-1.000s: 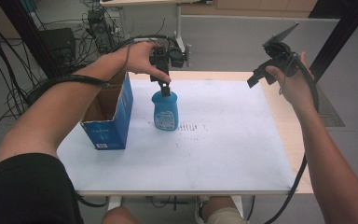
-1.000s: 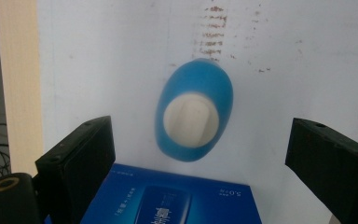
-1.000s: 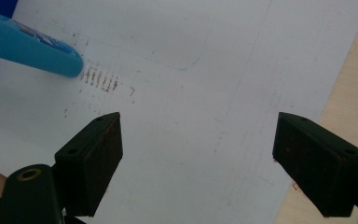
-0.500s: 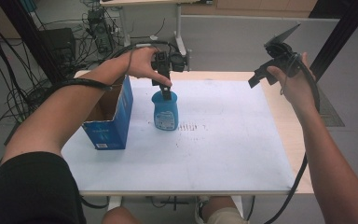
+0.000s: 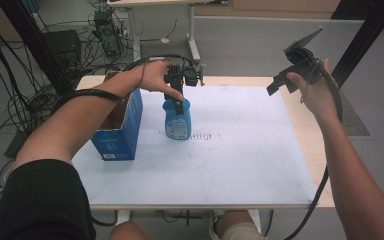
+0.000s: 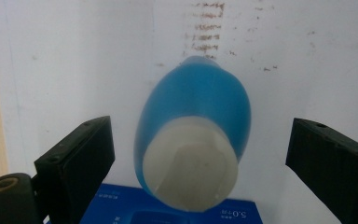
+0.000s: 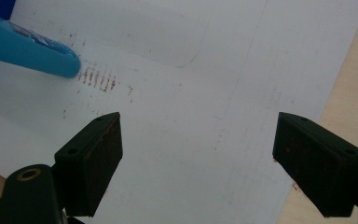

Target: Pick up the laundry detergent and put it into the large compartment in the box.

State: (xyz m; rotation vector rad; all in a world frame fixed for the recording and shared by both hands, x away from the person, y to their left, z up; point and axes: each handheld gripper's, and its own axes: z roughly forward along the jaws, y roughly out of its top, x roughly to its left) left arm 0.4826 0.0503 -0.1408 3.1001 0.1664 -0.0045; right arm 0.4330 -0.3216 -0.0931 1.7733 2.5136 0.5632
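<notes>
A blue bottle with a white cap is standing upright on the white sheet that is covering the wooden table, sitting toward ten o'clock from the sheet's middle. In the high view the person's left hand is holding the left gripper directly over the bottle, pointing down at it. In the left gripper view the white cap is lying between the two black jaws, which are standing wide apart with clear gaps on both sides, so nothing is being gripped. The bottle's blue body is stretching away toward twelve o'clock in that view, and a patch of brown smudges is marking the sheet just beyond the bottle's base.

An open blue cardboard box is standing near the bottle at its nine o'clock side, at the sheet's left edge. In the high view the same smudges are showing just beside the bottle at its three o'clock.

The right hand is holding the right gripper up in the air near the table's two o'clock corner, well apart from the bottle. In the right gripper view its jaws are also spread wide and empty, looking down on the bare sheet, with the bottle lying at about ten o'clock and a strip of the table's wood at three o'clock. A black cable is trailing from this gripper along the forearm.
</notes>
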